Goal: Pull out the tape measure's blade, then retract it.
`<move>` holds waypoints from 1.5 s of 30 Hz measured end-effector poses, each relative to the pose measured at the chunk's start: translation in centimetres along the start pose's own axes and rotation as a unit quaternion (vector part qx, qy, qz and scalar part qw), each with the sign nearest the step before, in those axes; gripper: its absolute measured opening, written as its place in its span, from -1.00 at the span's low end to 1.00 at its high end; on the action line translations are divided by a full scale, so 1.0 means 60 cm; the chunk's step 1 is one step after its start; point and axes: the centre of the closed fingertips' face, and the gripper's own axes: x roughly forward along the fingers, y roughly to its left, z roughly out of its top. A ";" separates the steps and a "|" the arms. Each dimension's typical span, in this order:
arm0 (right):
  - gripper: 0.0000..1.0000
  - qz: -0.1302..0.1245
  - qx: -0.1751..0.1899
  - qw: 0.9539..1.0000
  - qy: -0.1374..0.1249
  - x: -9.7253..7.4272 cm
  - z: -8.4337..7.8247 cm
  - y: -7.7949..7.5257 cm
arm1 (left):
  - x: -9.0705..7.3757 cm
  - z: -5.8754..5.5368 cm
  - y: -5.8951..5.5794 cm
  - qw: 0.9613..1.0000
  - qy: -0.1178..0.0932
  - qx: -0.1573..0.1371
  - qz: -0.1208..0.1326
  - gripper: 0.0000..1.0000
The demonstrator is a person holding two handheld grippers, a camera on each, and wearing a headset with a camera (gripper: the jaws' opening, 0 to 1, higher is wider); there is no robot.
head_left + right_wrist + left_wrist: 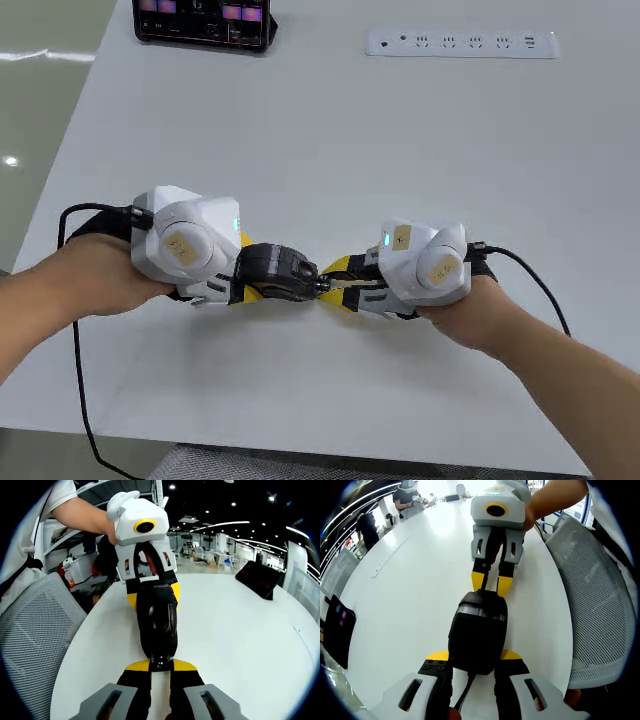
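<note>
We log a black, rounded tape measure (278,272) on the tabletop (300,150), well apart from the power strip (462,43) | left claw (247,268) clamped on its case | right claw (340,284) pinching the short pale blade (160,690)

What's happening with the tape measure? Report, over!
Left gripper shut on tape measure. Right gripper pinching blade tip, barely out. Power strip, tablet far back, not in the way.

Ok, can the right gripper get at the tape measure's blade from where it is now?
Probably yes: the right gripper sits at the mouth of the tape measure, the blade already between its closed jaws, nothing in the way. The left gripper grips it from the opposite end.
</note>
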 end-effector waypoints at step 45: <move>-0.81 -0.024 -0.012 0.999 0.025 -0.088 -0.050 -0.008 | -0.002 -0.002 0.001 1.000 0.010 0.001 0.000 -0.47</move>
